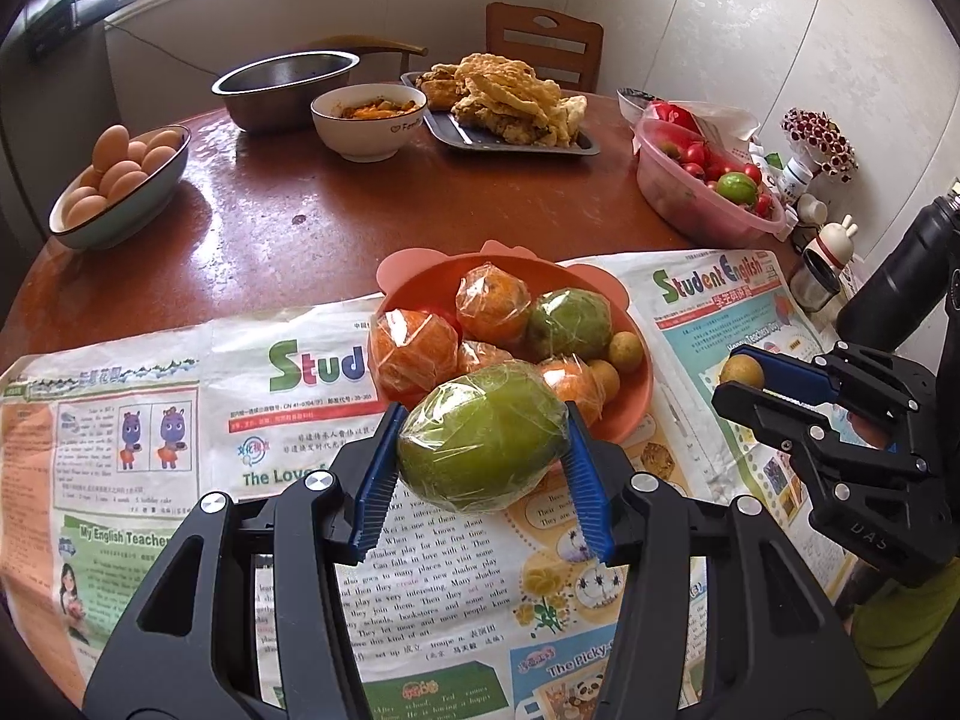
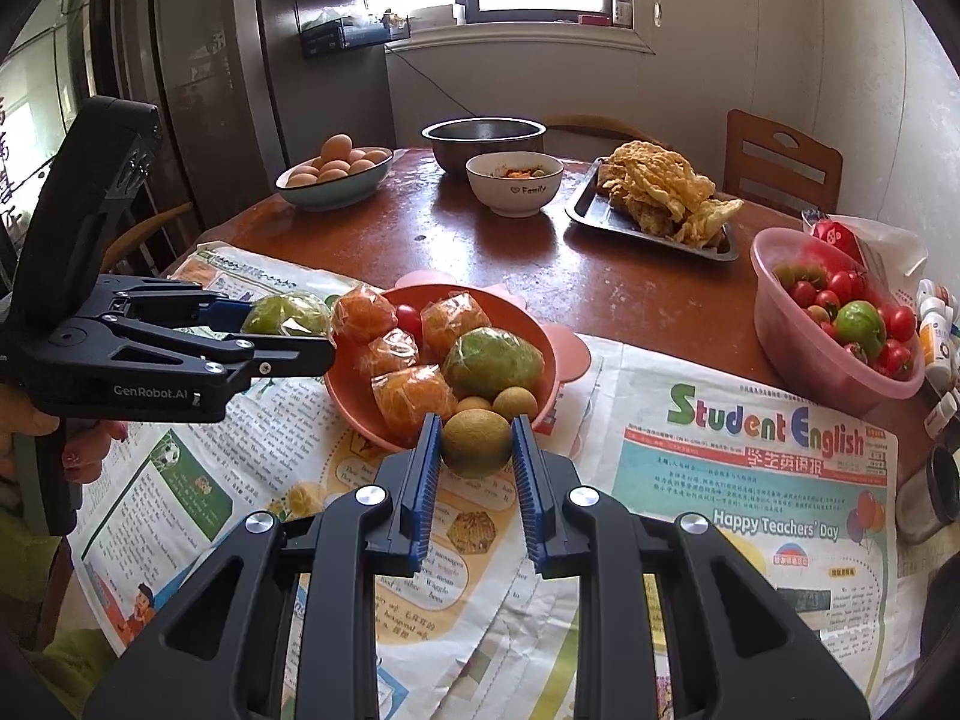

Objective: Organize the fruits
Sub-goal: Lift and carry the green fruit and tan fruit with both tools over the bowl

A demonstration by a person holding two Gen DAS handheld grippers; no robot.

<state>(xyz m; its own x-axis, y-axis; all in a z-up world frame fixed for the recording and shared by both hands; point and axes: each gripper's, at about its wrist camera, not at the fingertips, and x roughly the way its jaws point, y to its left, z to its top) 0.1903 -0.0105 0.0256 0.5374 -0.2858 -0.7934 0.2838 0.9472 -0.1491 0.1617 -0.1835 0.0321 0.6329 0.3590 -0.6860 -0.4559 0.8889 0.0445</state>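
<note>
My left gripper (image 1: 480, 438) is shut on a large green fruit wrapped in plastic film (image 1: 483, 435), held just in front of the orange fruit bowl (image 1: 639, 393). My right gripper (image 2: 477, 441) is shut on a small brown round fruit (image 2: 477, 443), held at the bowl's near rim (image 2: 345, 387). The bowl holds several wrapped oranges (image 2: 411, 396), another wrapped green fruit (image 2: 492, 360), small brown fruits (image 2: 515, 403) and a cherry tomato (image 2: 409, 318). The left gripper with its green fruit (image 2: 285, 315) shows at left in the right wrist view; the right gripper (image 1: 741, 381) shows at right in the left wrist view.
Newspaper (image 2: 750, 480) covers the near table. A pink tub of tomatoes (image 2: 798, 324) stands at right. Behind are a bowl of eggs (image 2: 333, 180), a steel bowl (image 2: 483, 138), a white bowl (image 2: 513, 186) and a tray of fried food (image 2: 660, 198). Small bottles (image 2: 939, 336) line the right edge.
</note>
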